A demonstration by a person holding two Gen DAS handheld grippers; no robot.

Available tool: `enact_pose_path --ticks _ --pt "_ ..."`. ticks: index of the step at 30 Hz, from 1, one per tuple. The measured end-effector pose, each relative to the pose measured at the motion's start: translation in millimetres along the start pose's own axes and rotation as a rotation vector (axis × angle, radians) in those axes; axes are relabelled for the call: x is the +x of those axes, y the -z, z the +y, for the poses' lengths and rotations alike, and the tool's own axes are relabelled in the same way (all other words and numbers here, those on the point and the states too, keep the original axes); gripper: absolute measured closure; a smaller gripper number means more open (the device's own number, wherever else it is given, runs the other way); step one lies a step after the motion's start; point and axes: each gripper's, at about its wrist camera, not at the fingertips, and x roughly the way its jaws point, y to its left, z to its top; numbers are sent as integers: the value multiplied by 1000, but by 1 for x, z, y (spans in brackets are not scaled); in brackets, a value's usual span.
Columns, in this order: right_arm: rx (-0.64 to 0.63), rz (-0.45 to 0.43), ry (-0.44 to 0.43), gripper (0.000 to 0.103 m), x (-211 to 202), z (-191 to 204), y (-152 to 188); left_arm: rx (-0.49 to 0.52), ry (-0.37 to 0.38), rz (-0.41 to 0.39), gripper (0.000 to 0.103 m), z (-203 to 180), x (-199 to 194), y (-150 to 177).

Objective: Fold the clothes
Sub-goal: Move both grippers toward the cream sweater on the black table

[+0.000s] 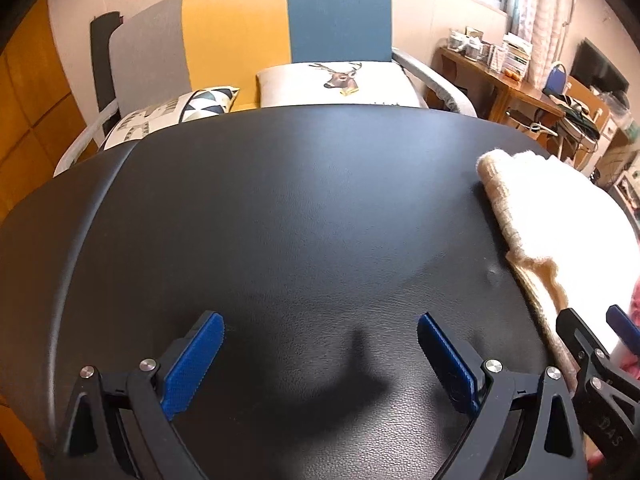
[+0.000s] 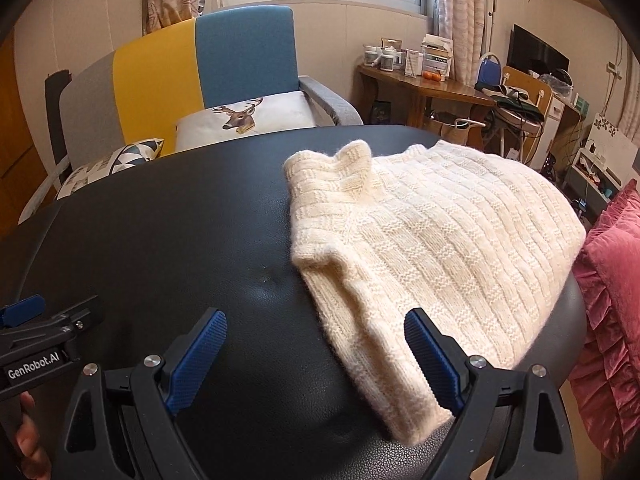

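The left hand-held gripper (image 1: 320,354) is hanging wide open over the bare black table (image 1: 280,208), its blue pads gripping nothing. The right hand-held gripper (image 2: 316,354) is also standing wide open and empty, low over the near end of the cream knitted sweater (image 2: 432,232); its right finger is showing against the knit, though I cannot tell whether it is touching. The sweater is lying folded on the right part of the table, with a sleeve running toward the near edge. A pink ruffled cushion (image 2: 612,300) is sitting just beside the table's right edge. Behind the table, a deer-print pillow (image 2: 256,118) is resting on a sofa (image 2: 240,52). Jars (image 2: 382,58) are standing on a wooden desk (image 2: 436,88) near the window; their contents are too small to tell.
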Motion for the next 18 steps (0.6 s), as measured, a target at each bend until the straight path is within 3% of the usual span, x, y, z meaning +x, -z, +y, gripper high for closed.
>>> enact_pose_path --ticks 18 --pt "-13 -20 -33 11 -7 5 0 -28 -7 8 4 3 -5 4"
